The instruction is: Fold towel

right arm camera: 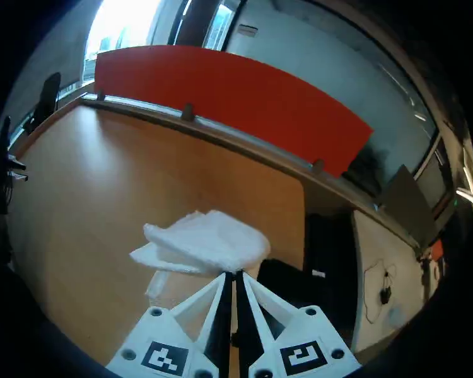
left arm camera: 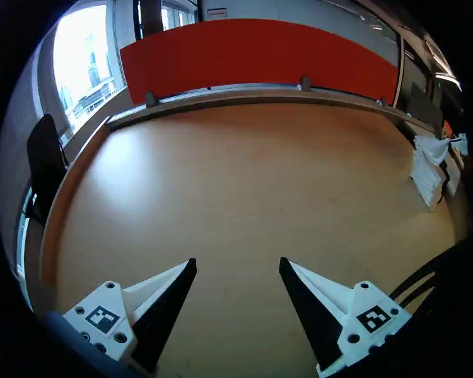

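The white towel [right arm camera: 205,246] is bunched in a rumpled heap right at the tips of my right gripper [right arm camera: 234,274], near the wooden table's right edge. The right gripper's fingers stand pressed together, pinching the towel's near edge. In the left gripper view the same towel [left arm camera: 427,171] hangs in loose folds at the far right of the table. My left gripper [left arm camera: 236,264] is open above bare wood with nothing between its fingers, well away from the towel.
The light wooden table [left arm camera: 236,176] runs back to a red partition [left arm camera: 255,53] along its far edge. A black chair [left arm camera: 44,157] stands past the left edge by the window. Beyond the table's right edge [right arm camera: 299,208] lies dark floor and a second desk [right arm camera: 388,277].
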The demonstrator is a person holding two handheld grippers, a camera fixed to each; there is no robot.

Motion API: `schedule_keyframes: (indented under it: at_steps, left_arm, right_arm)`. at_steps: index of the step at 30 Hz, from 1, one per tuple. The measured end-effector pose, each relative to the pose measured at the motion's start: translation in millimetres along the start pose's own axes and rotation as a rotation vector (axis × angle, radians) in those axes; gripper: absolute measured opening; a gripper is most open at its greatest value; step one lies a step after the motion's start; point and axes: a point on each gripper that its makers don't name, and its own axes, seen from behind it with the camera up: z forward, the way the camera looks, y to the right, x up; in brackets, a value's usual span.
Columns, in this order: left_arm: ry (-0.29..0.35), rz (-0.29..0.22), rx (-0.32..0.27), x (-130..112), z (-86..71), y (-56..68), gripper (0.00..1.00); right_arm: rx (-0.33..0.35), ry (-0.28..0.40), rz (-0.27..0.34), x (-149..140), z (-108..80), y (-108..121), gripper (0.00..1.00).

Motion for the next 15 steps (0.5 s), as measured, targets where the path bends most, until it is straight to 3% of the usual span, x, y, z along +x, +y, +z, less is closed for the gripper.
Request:
schedule_keyframes:
  at_steps: [6,15]
  left_arm:
    - [-0.001,0.008,0.004,-1,-1.1,0.0,0.98]
    - [0.002,0.005,0.011,-3,-4.6,-2.2,0.98]
  right_arm:
    - [-0.005,-0.029,0.043,-25,2.7,0,0.04]
    - [-0.016,-0.078,0.054,-46,9.2,4,0.04]
